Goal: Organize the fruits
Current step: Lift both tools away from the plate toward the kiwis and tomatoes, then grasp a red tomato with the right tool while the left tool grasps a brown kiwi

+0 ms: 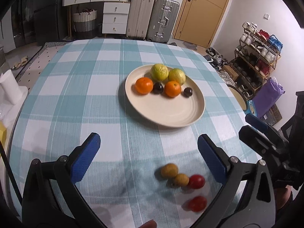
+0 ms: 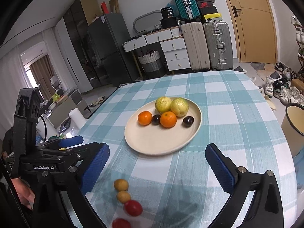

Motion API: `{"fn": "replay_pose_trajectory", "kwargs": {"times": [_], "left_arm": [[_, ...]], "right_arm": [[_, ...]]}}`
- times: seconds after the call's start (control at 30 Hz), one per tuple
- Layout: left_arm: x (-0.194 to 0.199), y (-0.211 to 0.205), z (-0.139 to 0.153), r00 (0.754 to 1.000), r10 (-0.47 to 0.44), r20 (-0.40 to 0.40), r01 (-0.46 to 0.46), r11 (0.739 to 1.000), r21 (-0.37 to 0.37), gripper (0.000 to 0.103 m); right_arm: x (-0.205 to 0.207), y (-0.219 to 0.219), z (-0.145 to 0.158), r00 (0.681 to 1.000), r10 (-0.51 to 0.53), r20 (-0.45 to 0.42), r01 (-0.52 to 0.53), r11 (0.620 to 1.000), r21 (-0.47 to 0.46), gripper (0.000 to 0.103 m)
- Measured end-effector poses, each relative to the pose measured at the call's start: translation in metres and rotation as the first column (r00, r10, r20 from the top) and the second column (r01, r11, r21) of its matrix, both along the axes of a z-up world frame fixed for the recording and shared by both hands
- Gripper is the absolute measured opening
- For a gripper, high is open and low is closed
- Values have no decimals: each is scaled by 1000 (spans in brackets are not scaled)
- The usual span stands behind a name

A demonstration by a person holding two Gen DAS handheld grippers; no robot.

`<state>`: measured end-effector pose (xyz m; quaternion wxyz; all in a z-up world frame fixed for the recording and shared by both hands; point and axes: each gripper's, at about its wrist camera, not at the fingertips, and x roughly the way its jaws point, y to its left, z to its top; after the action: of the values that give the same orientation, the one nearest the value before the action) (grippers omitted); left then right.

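- Left gripper (image 1: 148, 157): spread wide, blue pads apart, nothing pinched; hovers above the checked tablecloth (image 1: 76, 95) with the loose fruit just below and between its fingers.
- On the cloth, in a short row at the near edge: two small tan round fruits (image 1: 169, 170) (image 1: 181, 179), touching; then two red cherry tomatoes (image 1: 196, 181) (image 1: 197, 203), the first against the second tan fruit, the other a little apart.
- Probably light and thin-skinned, all four; tomatoes smooth, likely slippery and easy to burst. Best taken across the widest part, with a gentle squeeze, one at a time. Round, so apt to roll if nudged.
- Further back, cream plate (image 1: 171, 114) already carrying two oranges (image 1: 144, 85) (image 1: 172, 89), two dark plums (image 1: 158, 88) (image 1: 188, 92) and two yellow-green guavas (image 1: 159, 71) (image 1: 176, 76), all crowded at the far side; near half bare, seemingly room for the small fruit.
- Right gripper (image 2: 156, 165): likewise spread, holding nothing, beside the left one and above the same row.
- Readable writing: "GenRobot.AI" on the left gripper's body in the right wrist view; a Nike swoosh on a red shoebox (image 2: 206, 4) atop the suitcases. Other labels too small to read.
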<state>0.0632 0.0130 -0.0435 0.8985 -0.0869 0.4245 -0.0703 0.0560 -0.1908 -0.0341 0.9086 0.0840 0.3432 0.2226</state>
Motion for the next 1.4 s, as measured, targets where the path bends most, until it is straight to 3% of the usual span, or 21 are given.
{"fn": "replay_pose_trajectory", "kwargs": {"times": [0.27,0.4,0.67,1.17,1.27,1.4], "left_arm": [[-25,2,-19,999,-12,-38,12,1000,-4,102],[-36,5,-27,999,-11,-46,11,1000,-11,102],[-57,3,-41,998,-21,-51,20,1000,-17,102],[-67,14,-46,999,13,-52,-15,999,-37,102],[-68,18,-47,998,21,-59,-23,999,-40,102],[-68,22,-51,997,33,-70,-36,998,-43,102]], "right_arm": [[-23,2,-7,1000,20,-11,-20,1000,-20,103],[-36,1,-13,996,83,-35,-82,997,13,103],[-64,13,-34,985,144,-99,-146,989,-14,103],[-92,29,-59,967,204,-151,-205,979,11,101],[-92,32,-61,962,219,-164,-218,976,22,95],[-92,37,-66,955,236,-182,-237,971,14,77]]}}
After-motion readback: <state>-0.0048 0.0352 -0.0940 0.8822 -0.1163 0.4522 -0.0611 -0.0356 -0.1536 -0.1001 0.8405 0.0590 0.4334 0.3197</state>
